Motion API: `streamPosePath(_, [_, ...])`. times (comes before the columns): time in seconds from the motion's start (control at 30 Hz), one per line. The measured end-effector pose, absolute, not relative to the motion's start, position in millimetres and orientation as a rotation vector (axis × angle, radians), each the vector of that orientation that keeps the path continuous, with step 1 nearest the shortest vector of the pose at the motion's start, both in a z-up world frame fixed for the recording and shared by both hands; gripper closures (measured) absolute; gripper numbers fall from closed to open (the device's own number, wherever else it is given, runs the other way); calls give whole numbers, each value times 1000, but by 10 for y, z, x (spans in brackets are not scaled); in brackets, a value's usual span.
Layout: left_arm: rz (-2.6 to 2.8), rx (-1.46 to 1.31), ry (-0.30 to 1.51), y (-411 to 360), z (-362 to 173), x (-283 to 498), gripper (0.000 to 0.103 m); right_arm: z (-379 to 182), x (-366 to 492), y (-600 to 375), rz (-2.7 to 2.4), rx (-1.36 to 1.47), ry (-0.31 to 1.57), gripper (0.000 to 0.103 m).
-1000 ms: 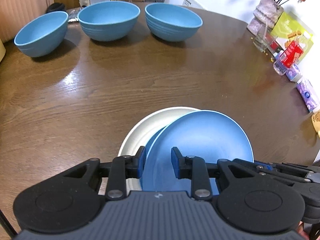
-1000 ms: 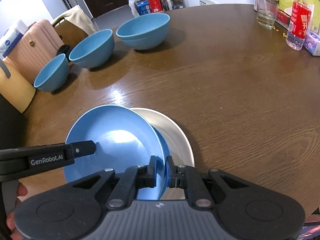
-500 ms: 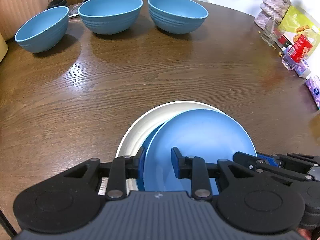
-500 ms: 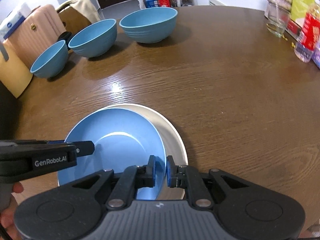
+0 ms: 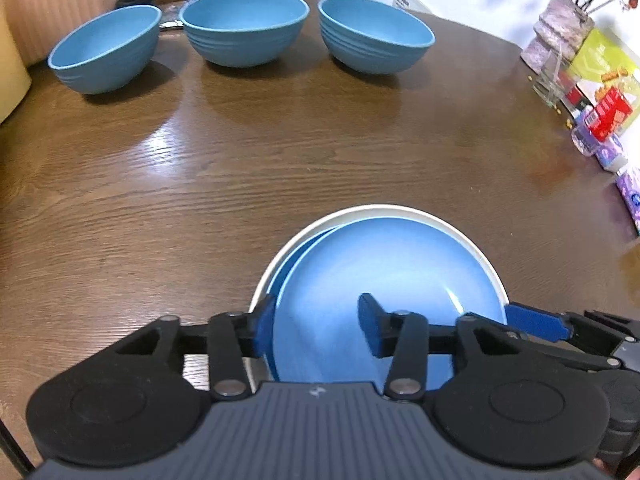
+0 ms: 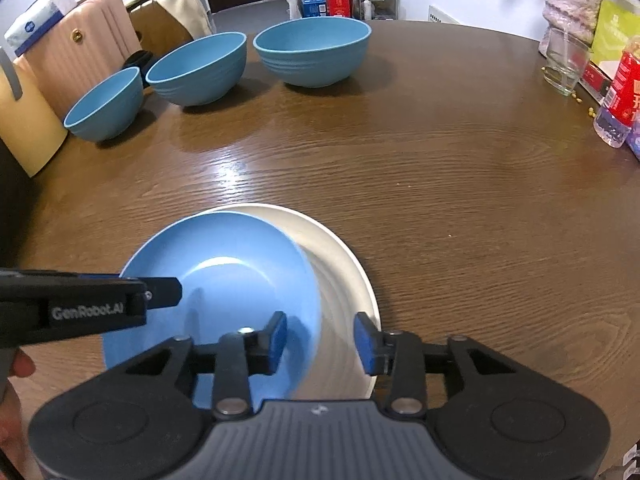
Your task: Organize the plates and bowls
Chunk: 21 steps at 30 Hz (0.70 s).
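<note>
A blue plate (image 5: 384, 276) lies on a larger white plate (image 5: 372, 211) at the near edge of the round wooden table (image 5: 280, 152); a second blue rim shows under it at the left. My left gripper (image 5: 316, 328) is open, its fingers straddling the blue plate's left rim. My right gripper (image 6: 320, 340) is open, straddling the blue plate's (image 6: 224, 272) right rim over the white plate (image 6: 344, 264). Three blue bowls (image 5: 244, 26) stand in a row at the far side, also in the right wrist view (image 6: 312, 50).
A vase (image 5: 560, 32), a glass (image 6: 564, 64), a bottle (image 6: 620, 100) and snack packets (image 5: 608, 112) crowd the table's right edge. A pink suitcase (image 6: 80, 52) and a chair stand beyond the far left edge.
Both grippers have opened and let go of the blue plate, which now rests flatter on the white plate. Both cameras have moved a little lower and closer.
</note>
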<state>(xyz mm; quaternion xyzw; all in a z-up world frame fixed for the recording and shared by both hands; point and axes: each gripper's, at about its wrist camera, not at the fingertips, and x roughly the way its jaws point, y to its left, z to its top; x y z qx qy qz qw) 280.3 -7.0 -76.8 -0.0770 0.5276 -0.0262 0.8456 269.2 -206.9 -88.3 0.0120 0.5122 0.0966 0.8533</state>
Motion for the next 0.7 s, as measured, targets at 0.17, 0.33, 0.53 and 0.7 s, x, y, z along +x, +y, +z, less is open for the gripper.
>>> streamPosePath(0.17, [-75,-164,1100,-61,-738,2754,44,-848,2644,-2104,196,38,1065,56])
streamPosePath(0.33, [-85,-157,1091,-89,-732,2717,38,-828,2587,-2101,199,32,1061,56])
streamPosePath(0.53, [-84,-149,1070,-110,-704,2649,29,-815,2516,-2093,219,34,1062,58])
streamPosePath(0.7, [-69,-152,1068,-81,-696,2609,29,-813,2483,-2056,247,43,1068,65])
